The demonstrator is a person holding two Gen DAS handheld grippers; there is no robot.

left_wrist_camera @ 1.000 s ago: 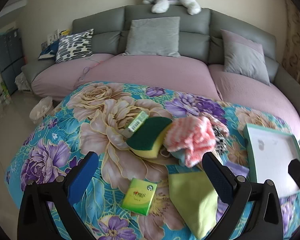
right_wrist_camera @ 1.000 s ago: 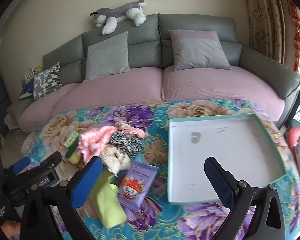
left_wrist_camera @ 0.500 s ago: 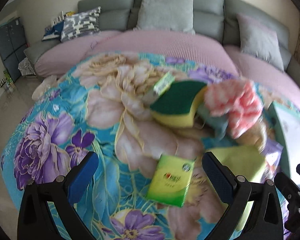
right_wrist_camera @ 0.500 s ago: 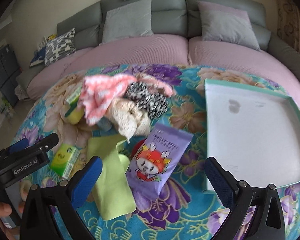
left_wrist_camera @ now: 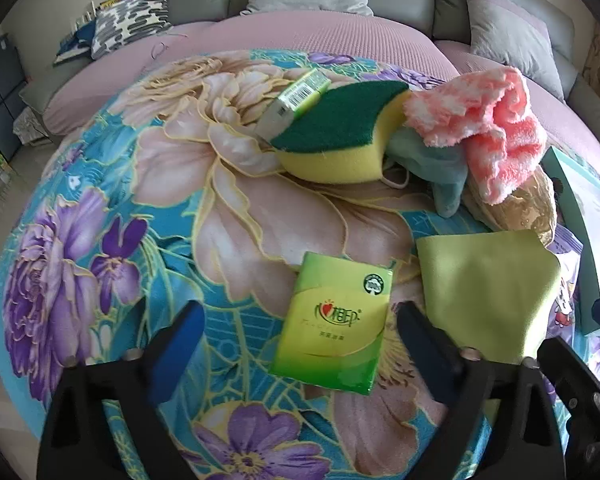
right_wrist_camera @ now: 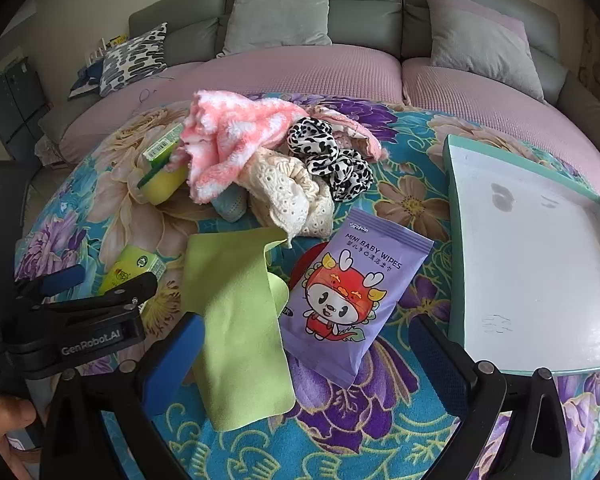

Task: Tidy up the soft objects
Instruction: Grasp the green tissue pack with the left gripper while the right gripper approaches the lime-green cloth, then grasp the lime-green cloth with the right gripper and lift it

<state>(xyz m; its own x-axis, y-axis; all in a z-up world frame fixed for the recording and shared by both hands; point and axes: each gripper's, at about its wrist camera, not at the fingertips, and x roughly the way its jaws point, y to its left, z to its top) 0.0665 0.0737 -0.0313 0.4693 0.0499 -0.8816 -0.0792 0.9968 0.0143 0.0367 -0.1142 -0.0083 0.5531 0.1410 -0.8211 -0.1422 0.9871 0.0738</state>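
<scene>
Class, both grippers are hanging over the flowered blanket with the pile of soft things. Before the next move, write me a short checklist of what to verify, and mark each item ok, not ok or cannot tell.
1. Left gripper lined up on the green tissue pack: ok, the pack lies between its closing jaws.
2. Pads touching the pack: not ok, a gap shows on both sides.
3. Right gripper empty and open: ok; the purple baby wipes pouch lies between its fingers, untouched.
4. White tray with teal rim free for items: ok, nothing lies in it.
5. Lime-green flat cloth clear of the pouch: not ok, their edges overlap.
6. Grippers clear of each other: ok, they sit apart.
</scene>
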